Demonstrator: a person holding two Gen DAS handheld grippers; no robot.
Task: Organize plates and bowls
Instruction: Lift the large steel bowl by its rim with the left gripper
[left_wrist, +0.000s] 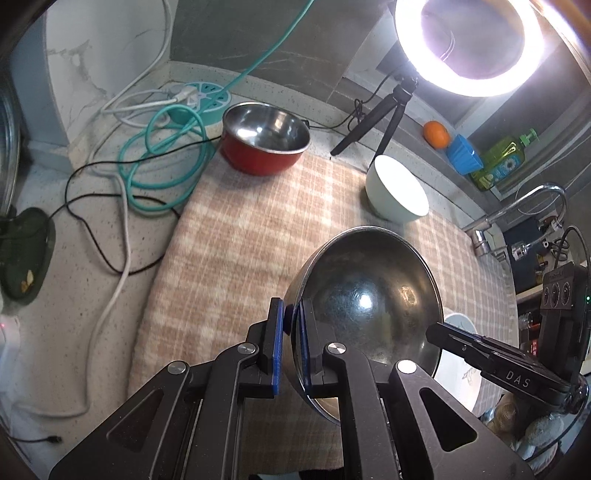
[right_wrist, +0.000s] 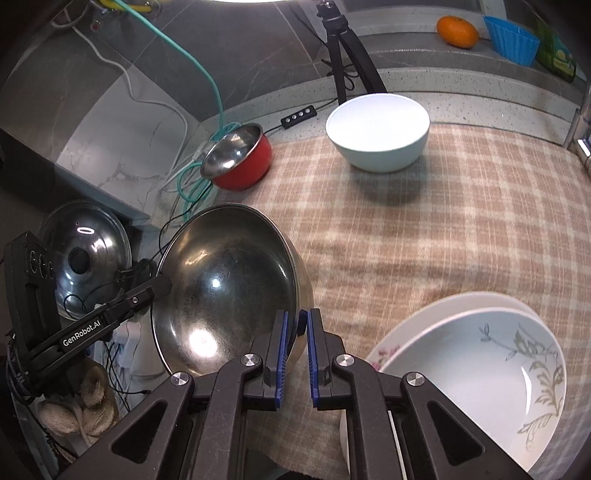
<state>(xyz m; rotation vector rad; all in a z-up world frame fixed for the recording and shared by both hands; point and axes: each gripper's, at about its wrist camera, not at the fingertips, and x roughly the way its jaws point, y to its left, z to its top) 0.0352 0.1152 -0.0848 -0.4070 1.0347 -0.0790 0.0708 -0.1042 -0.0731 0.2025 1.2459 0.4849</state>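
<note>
Two tools share one steel bowl: the left tool and right tool each clamp opposite sides of its rim, likely to keep it steady, above the checked cloth, near the white bowl and plates.

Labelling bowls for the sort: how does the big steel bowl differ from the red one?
1. The big steel bowl is bare metal outside; the red bowl has a red outer wall.
2. The steel bowl is gripped at opposite rim edges by the left hand-held gripper and right hand-held gripper; the red bowl sits untouched at the plaid cloth's far edge.
3. The steel bowl looks wider and shallower.

Both have shiny steel interiors.
</note>
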